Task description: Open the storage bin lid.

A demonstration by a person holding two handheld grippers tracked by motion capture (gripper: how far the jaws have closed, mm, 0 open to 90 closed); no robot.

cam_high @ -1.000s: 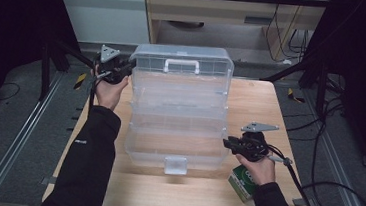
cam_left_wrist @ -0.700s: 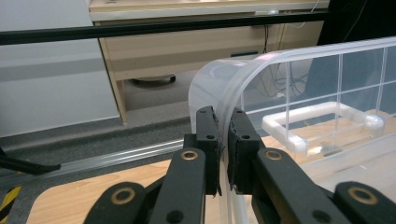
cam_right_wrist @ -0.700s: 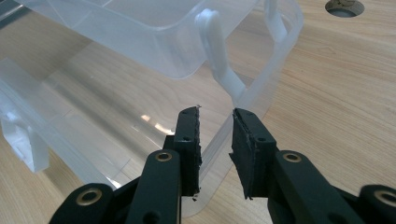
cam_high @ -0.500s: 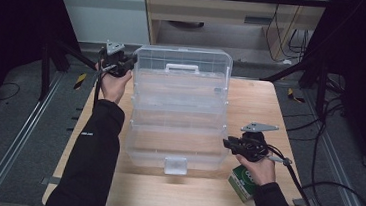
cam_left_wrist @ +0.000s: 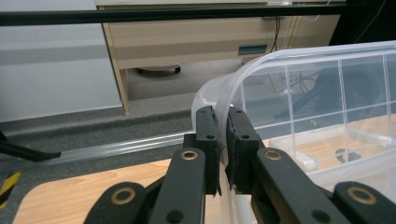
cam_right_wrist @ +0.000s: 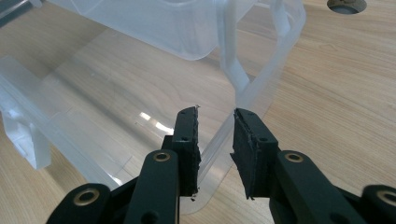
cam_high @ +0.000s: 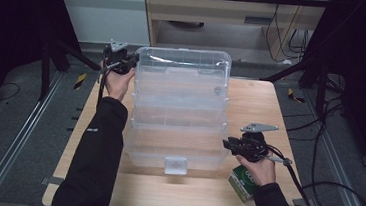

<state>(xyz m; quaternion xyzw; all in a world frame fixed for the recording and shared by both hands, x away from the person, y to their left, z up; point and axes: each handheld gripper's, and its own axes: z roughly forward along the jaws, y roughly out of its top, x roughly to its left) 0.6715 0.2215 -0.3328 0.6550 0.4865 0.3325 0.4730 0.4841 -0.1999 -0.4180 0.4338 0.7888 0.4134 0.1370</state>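
A clear plastic tiered storage box stands on the wooden table, with a white latch at its front. My left gripper is at the box's far left corner. In the left gripper view its jaws have just been closing and are now shut on the thin clear rim of the top section. My right gripper is at the box's near right corner. In the right gripper view it holds the bottom tray's clear rim between its pads.
A green carton lies on the table under my right hand, near the front right edge. Beyond the table stands a beige cabinet. Black frame bars and cables run along the right side. Bare wood lies right of the box.
My left hand has moved right, to the box's far left corner, and its jaws have closed on the top rim. My right hand has stayed put.
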